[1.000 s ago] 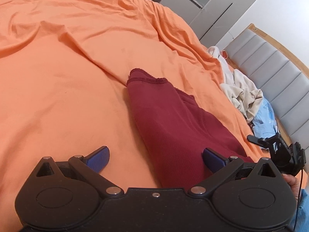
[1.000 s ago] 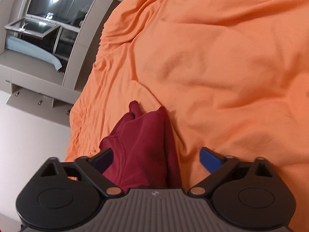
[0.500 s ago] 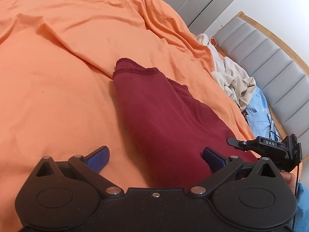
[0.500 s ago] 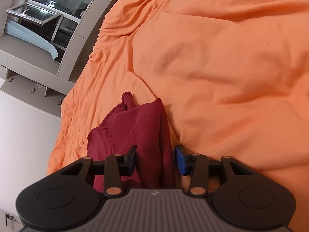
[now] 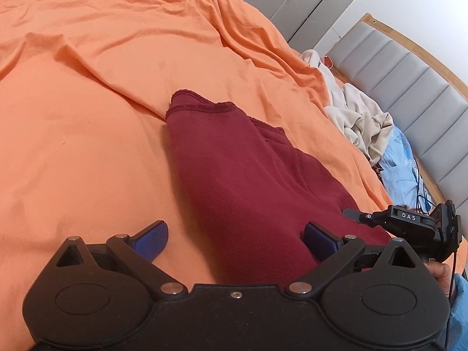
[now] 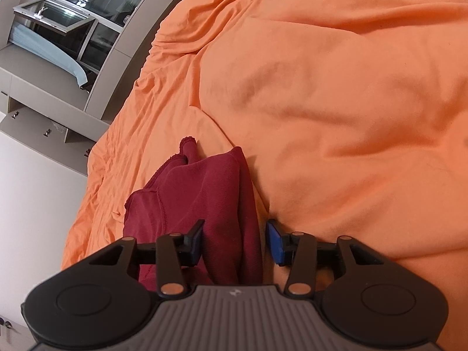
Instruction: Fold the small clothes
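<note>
While the garment (image 5: 242, 181) is seen in both views, its full length is shown only by the left wrist camera: a dark red piece laid on the orange sheet (image 5: 87, 117), long axis running from the near right to a stitched hem at the far end, which points away and slightly left. Beside the right edge of the bed, a pile of pale clothes (image 5: 356, 114), a light blue cloth (image 5: 400, 169) and a grey padded headboard (image 5: 409, 67) are recorded in that view alone. The right gripper (image 5: 403, 222) is also caught there at the garment's near right end.

From the right wrist camera the garment (image 6: 199, 204) is seen bunched in folds, narrowing to a tip pointing away. A window (image 6: 67, 26) and drawers (image 6: 38, 125) are shown only here.

The left gripper (image 5: 235, 234) is spread wide, one pad on the sheet side and one over the cloth, nothing gripped. The right gripper (image 6: 235, 239) is narrowed around a raised fold; contact of the blue pad (image 6: 275, 242) appears incomplete, so a firm hold cannot be confirmed.
</note>
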`<act>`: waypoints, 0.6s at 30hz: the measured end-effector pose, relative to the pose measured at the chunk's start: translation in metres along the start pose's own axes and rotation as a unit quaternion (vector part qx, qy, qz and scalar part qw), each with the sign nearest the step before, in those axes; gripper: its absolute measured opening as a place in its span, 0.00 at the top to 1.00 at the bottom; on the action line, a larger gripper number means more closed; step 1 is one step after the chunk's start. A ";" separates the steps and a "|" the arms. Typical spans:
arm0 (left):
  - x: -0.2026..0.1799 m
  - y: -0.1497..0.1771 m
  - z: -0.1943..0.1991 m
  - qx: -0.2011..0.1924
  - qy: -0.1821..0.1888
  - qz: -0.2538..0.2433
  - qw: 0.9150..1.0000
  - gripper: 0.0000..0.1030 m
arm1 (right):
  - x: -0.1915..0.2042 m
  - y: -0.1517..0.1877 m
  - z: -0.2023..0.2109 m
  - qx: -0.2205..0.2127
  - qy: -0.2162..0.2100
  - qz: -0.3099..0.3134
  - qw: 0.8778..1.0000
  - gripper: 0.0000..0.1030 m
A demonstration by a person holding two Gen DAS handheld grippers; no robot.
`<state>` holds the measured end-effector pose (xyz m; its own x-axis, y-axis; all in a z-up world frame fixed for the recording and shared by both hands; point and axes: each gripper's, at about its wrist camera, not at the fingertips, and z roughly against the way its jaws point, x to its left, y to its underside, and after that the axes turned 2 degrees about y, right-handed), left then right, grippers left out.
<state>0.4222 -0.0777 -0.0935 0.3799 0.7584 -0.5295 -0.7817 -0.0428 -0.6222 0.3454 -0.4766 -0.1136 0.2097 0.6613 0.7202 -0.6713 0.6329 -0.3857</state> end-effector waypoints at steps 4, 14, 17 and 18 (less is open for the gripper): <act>-0.002 0.000 0.000 0.003 -0.005 0.001 1.000 0.04 | 0.002 0.002 0.001 -0.006 0.007 0.013 1.000 0.52; -0.004 -0.001 -0.001 0.004 -0.009 -0.001 1.000 0.04 | 0.005 0.005 0.001 -0.015 0.017 0.028 0.999 0.51; -0.004 -0.001 -0.001 0.004 -0.009 -0.001 1.000 0.04 | 0.008 0.006 0.001 -0.018 0.020 0.034 0.999 0.54; -0.004 -0.001 -0.001 0.004 -0.010 -0.001 1.000 0.04 | 0.009 0.006 0.002 -0.019 0.021 0.039 0.999 0.58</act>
<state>0.4217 -0.0815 -0.0911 0.3723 0.7709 -0.5169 -0.7847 -0.0361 -0.6189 0.3421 -0.4674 -0.1082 0.1872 0.7253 0.6625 -0.6596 0.5925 -0.4624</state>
